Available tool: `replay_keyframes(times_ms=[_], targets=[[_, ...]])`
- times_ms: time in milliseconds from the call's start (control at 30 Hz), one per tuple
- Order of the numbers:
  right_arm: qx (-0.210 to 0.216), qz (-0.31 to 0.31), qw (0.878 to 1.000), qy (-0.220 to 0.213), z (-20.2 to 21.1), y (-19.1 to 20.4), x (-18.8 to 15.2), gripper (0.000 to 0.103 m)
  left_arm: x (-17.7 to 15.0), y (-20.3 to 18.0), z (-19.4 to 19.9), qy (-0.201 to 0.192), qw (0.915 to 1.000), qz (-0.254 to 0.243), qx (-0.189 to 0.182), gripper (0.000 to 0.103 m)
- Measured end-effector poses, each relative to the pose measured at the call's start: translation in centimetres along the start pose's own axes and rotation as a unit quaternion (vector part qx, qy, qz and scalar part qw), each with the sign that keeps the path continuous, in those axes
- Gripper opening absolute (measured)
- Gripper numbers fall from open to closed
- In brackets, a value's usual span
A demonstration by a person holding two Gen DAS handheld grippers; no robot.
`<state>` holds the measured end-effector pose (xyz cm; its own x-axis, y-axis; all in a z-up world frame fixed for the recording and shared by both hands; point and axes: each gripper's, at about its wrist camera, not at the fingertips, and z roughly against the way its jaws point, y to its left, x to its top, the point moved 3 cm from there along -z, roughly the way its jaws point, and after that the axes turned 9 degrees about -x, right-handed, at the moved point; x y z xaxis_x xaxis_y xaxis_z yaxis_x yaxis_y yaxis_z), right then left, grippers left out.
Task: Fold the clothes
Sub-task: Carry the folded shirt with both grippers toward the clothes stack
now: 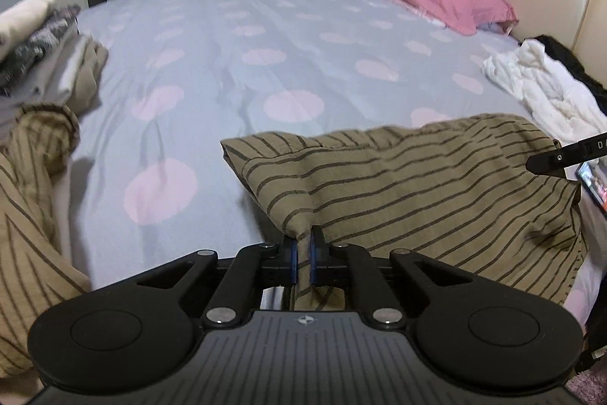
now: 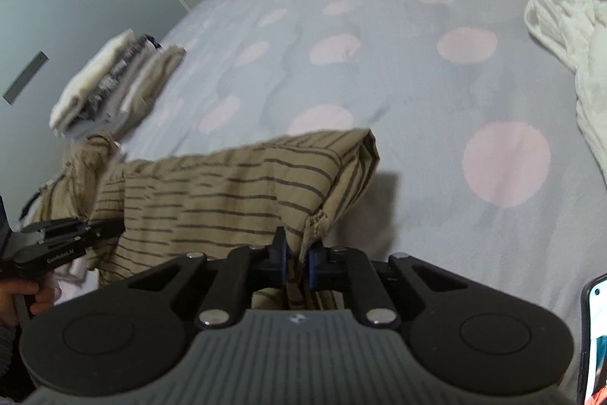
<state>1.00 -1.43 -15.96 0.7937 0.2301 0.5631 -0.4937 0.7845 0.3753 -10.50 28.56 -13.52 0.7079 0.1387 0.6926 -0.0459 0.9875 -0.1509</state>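
Each hand-held gripper, left (image 1: 302, 245) and right (image 2: 297, 259), is clamped on an edge of the striped shirt (image 1: 417, 177) and holds it just above the bed (image 1: 246, 37), likely so it can be folded over.

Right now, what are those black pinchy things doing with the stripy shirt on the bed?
A person is folding laundry with two handheld grippers. The left gripper and the right gripper are each shut on an edge of the tan striped garment, part of which is raised off the dotted bedspread. A folded pile sits nearby, and a white garment waits.
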Motion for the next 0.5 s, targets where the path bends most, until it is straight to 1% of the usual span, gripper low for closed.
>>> replay_keyframes(times_ms=[267, 400, 500], targets=[[0.015, 0.005, 0.999, -0.041, 3.0, 2.5, 1.5, 0.011, 1.1, -0.3, 4.2, -0.055, 0.9985, 0.008, 0.008, 0.004], [0.027, 0.011, 0.998, -0.058, 4.1, 4.4, 2.9, 0.01, 2.0, -0.2, 6.8, -0.082, 0.9964, 0.004, 0.018, 0.004], [0.043, 0.009, 0.997, -0.062, 4.7, 6.0, 4.2, 0.011, 2.7, 0.5, 8.9, -0.098, 0.9948, 0.001, 0.028, 0.004]])
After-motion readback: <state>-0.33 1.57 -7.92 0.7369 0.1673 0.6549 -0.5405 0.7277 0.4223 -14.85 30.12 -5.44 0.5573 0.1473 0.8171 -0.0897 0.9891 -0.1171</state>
